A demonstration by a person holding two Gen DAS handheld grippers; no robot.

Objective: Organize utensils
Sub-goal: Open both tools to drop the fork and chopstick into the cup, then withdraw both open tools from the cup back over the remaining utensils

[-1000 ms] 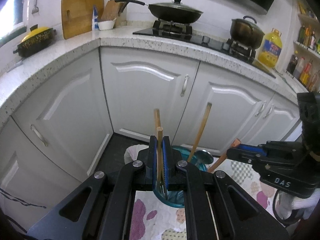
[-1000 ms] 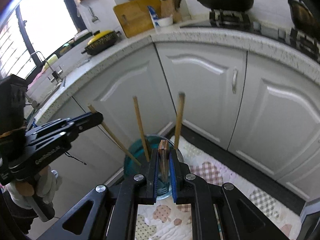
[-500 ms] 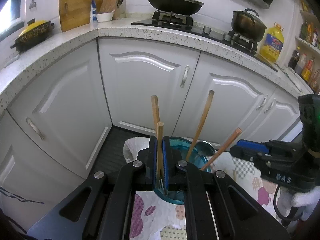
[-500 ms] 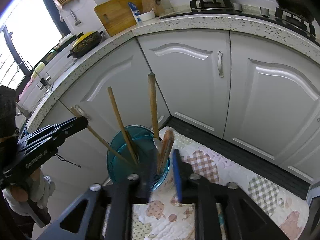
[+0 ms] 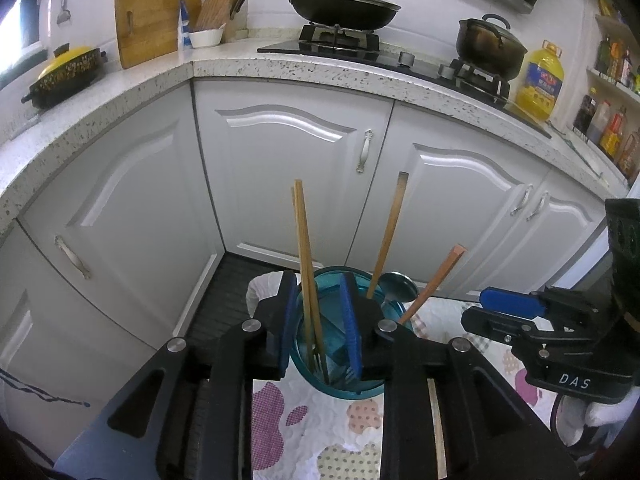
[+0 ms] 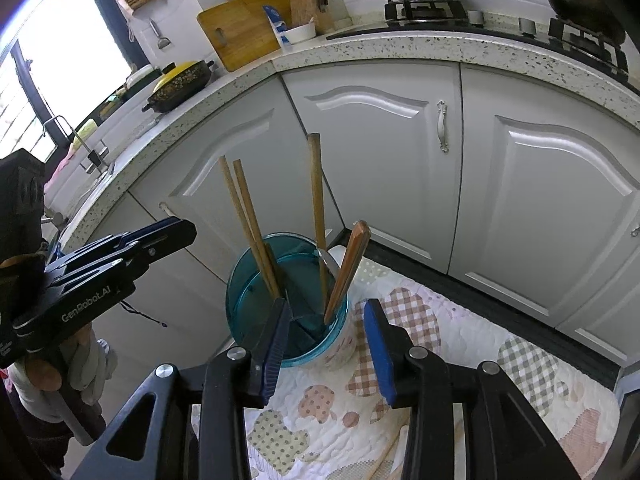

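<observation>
Standing free between the just-opened left gripper (image 5: 321,330) pads: wooden-handled fork (image 5: 308,280).

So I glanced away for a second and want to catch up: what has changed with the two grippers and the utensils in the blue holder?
The left gripper has just opened and let go of the wooden-handled fork, which now stands in the blue holder. The right gripper has also just opened, releasing the brown-handled utensil into the holder. The long wooden handle and the quilted cloth stayed put.
</observation>
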